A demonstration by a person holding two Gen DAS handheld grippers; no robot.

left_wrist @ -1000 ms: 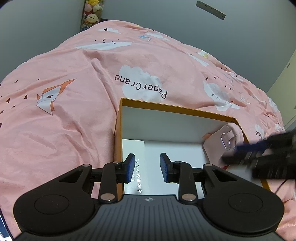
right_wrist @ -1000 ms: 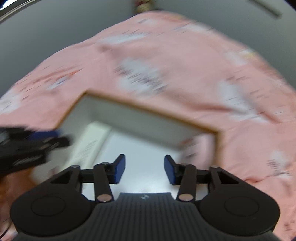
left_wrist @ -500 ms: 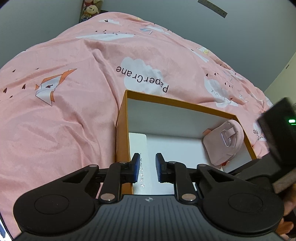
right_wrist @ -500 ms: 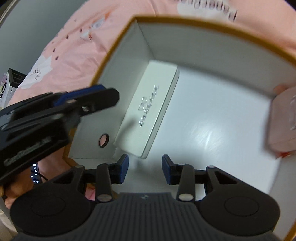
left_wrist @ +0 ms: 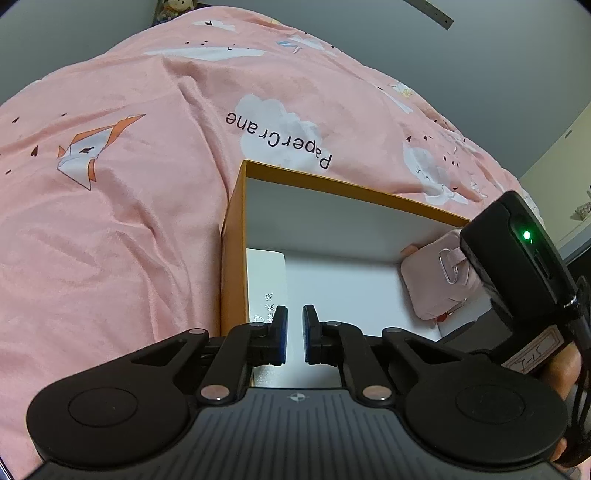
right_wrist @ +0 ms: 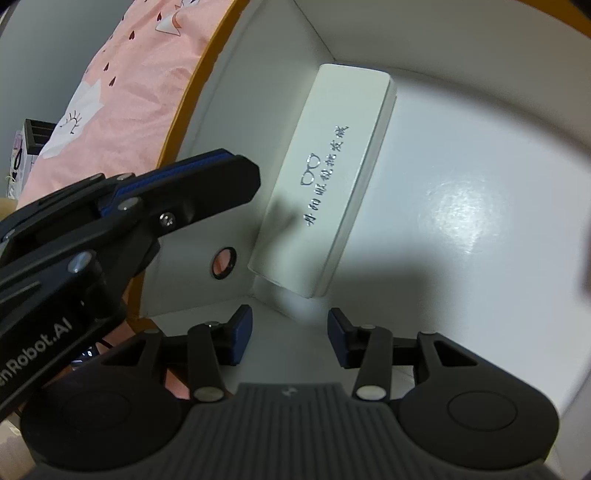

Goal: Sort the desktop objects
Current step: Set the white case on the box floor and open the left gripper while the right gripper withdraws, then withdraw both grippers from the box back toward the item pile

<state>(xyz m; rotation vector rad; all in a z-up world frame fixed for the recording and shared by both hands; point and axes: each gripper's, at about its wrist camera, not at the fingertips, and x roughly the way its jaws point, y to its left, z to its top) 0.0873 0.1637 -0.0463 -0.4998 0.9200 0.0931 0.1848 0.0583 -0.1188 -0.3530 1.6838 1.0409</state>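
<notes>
Bedroom: pink bedspread point(left_wrist: 122, 229), plush toys point(left_wrist: 173, 9)

glasses case point(right_wrist: 332, 192): white, long, closed, silver print on top; lies flat along the storage box's left wall
pink pouch point(left_wrist: 439, 284): soft, clear clip; right inner corner
storage box point(left_wrist: 236, 206): orange outside, white inside, open

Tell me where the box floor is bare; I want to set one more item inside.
The open stretch is the white floor of the orange-rimmed box, between the white glasses case along its left wall and the pink pouch in the far right corner. The left edge is crowded: the case lies there, and the left gripper hangs above that wall.
</notes>
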